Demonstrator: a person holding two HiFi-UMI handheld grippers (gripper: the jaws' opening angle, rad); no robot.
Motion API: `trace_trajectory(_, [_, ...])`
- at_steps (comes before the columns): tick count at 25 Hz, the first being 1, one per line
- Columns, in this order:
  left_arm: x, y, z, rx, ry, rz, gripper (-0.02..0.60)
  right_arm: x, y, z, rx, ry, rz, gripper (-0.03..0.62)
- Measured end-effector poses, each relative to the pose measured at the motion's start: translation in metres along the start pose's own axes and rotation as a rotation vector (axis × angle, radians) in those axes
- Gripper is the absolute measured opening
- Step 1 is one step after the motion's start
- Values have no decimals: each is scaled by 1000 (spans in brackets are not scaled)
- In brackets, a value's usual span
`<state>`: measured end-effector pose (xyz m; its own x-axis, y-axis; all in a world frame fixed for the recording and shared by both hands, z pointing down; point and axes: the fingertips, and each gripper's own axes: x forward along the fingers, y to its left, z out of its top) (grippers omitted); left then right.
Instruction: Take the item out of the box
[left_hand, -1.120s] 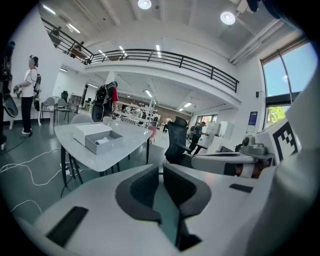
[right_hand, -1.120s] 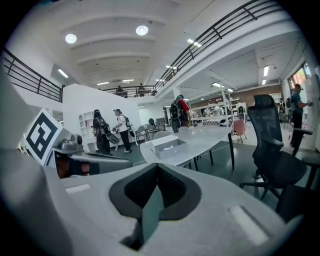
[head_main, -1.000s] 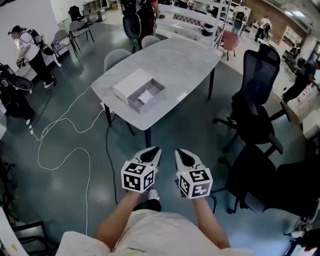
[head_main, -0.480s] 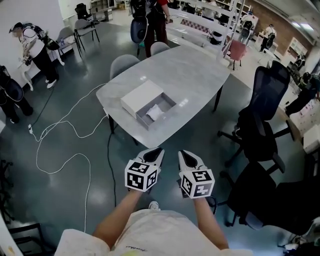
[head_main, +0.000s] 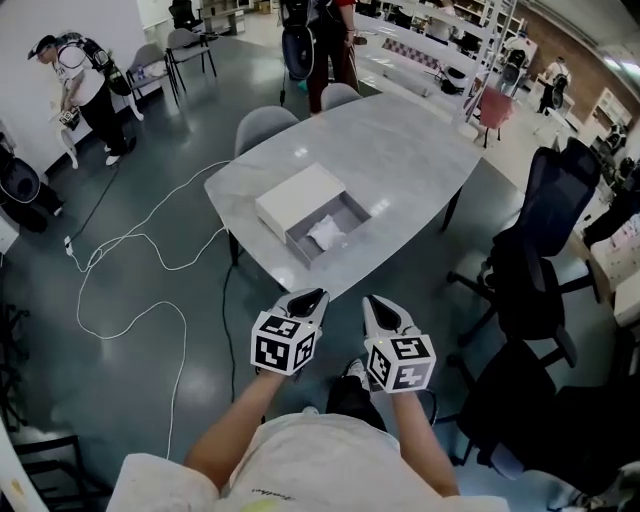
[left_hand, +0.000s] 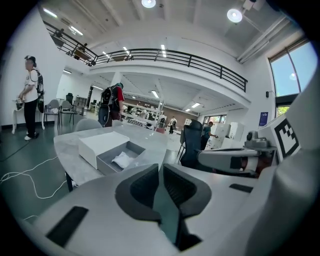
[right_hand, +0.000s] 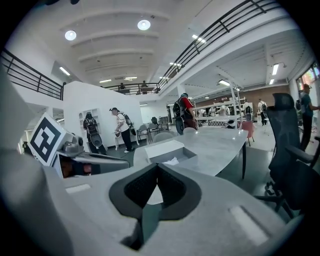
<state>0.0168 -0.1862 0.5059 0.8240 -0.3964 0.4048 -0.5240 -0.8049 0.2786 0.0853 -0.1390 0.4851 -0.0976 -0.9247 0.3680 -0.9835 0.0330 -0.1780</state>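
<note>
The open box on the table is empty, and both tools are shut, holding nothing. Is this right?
No. The box is not empty: the head view shows a white item in it. The left tool and right tool are shut, holding nothing.

Rig: left gripper (head_main: 305, 298) and right gripper (head_main: 378, 305) share 1 build. Each has a pale grey moulded shell tapering to a point, with black ribbed pads (left_hand: 142, 186) lining the inner faces. 1 cube (head_main: 283, 343) sits at the rear of each, its white faces printed with black square markers.

Wearer: light beige short-sleeved shirt (head_main: 320, 465) with small dark script low on the front. Forearms uncovered. Dark trousers (head_main: 345, 397) show beneath.
</note>
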Motion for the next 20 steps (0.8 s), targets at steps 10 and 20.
trace_trajectory(10, [73,39,24,103,70,43,32,70,-45,24,-41,24,80,5])
trace_trajectory(20, [152,76,38,210,216,98,34,126,-94,44,-51,68,167,5])
